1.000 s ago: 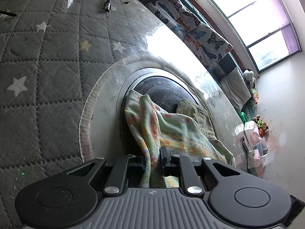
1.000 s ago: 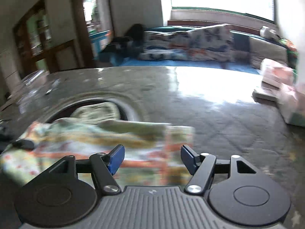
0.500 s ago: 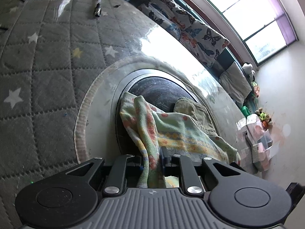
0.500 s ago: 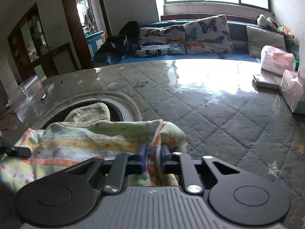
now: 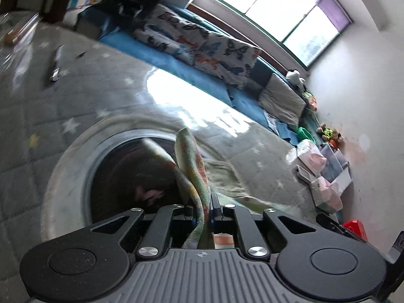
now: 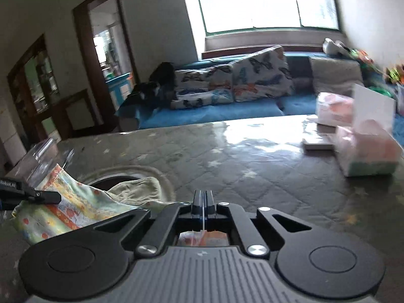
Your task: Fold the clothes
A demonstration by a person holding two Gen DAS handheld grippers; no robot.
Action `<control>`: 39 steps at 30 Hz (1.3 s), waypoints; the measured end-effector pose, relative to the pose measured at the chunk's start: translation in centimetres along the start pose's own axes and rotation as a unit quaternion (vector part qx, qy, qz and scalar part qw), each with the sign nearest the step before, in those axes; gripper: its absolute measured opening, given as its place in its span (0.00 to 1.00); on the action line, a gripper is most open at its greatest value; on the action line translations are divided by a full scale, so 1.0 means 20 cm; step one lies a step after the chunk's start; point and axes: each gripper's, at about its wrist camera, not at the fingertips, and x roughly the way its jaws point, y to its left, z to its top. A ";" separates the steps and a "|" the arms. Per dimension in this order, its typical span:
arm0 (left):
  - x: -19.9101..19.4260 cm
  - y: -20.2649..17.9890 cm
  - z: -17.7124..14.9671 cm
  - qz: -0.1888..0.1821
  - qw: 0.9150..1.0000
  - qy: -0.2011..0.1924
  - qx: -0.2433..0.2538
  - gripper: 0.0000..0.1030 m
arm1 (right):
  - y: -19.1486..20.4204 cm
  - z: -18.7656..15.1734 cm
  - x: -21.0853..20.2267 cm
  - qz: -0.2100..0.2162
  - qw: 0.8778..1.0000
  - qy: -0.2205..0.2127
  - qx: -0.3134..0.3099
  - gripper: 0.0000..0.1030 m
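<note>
A patterned green, yellow and orange cloth (image 5: 192, 161) is pinched in my left gripper (image 5: 204, 210), which is shut on one edge and holds it above a round dark opening (image 5: 126, 176) in the grey quilted surface. My right gripper (image 6: 202, 203) is shut on another edge of the same cloth (image 6: 73, 209), which hangs stretched to the left below it. The left gripper's finger (image 6: 43, 197) shows at the left of the right wrist view, clamped on the cloth. An olive garment (image 6: 141, 189) lies behind the cloth at the opening's rim.
The grey star-quilted surface (image 6: 252, 176) spreads ahead. Pink and white boxes (image 6: 363, 139) stand at its right. A blue sofa with butterfly cushions (image 6: 234, 83) runs along the window wall. A pen-like object (image 5: 55, 65) lies far left.
Both grippers have lifted and tilted up, raising the cloth off the opening. The right gripper, open a second ago, closed on the cloth's edge and still holds it.
</note>
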 end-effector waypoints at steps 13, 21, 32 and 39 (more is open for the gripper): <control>0.03 0.09 -0.01 0.029 1.000 0.007 -0.010 0.10 | -0.13 -0.17 0.25 0.027 0.996 0.059 0.064 0.56; 0.06 0.14 -0.02 0.039 0.999 0.015 -0.017 0.10 | 0.02 -0.20 0.35 0.055 0.996 0.054 0.033 0.23; 0.01 -0.06 0.02 -0.001 1.000 0.001 0.021 0.09 | 0.02 -0.11 0.10 0.053 0.998 0.012 0.038 0.07; 0.05 -0.27 0.06 -0.033 0.998 0.000 0.052 0.09 | -0.05 0.01 -0.12 0.004 0.999 -0.034 0.011 0.07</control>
